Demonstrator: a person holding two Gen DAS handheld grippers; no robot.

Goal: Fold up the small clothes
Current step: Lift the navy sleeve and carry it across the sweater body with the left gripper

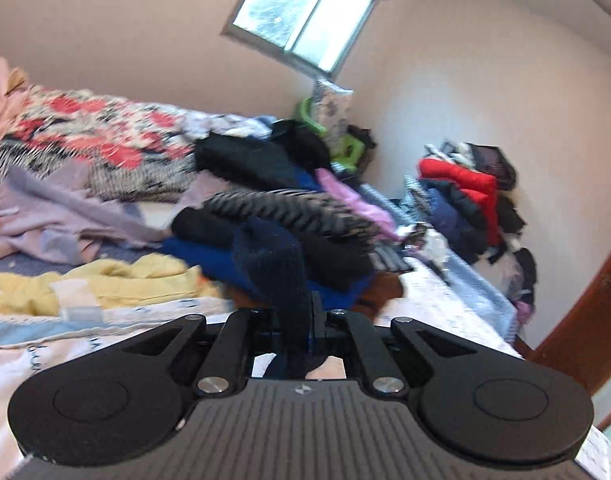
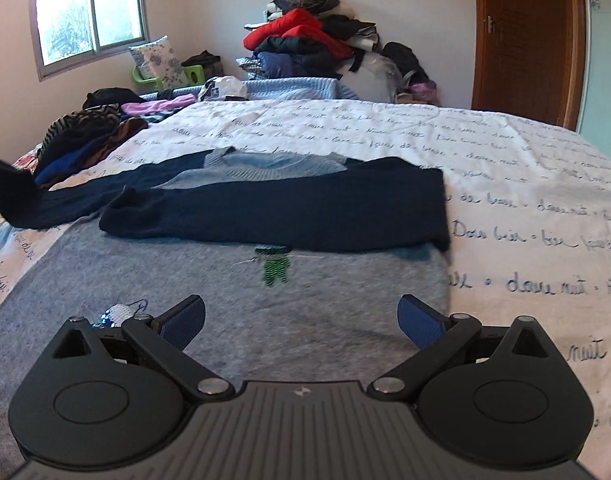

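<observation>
A grey sweater (image 2: 233,320) with a small green figure on its chest lies flat on the bed. One navy sleeve (image 2: 289,212) is folded across it below the light blue collar (image 2: 273,162). The other navy sleeve (image 2: 13,196) rises off the bed at the far left. In the left wrist view that navy sleeve (image 1: 273,264) stands up between the jaws, and my left gripper (image 1: 301,312) is shut on it, lifted above the bed. My right gripper (image 2: 301,324) hovers low over the grey body, open, with nothing between its blue pads (image 2: 419,326).
The bed has a white cover with handwriting print (image 2: 505,184). Folded dark clothes (image 1: 289,216) are stacked at its left side, beside a yellow garment (image 1: 117,280) and a floral blanket (image 1: 97,136). Jackets are piled against the far wall (image 2: 305,40). A wooden door (image 2: 521,40) stands at the right.
</observation>
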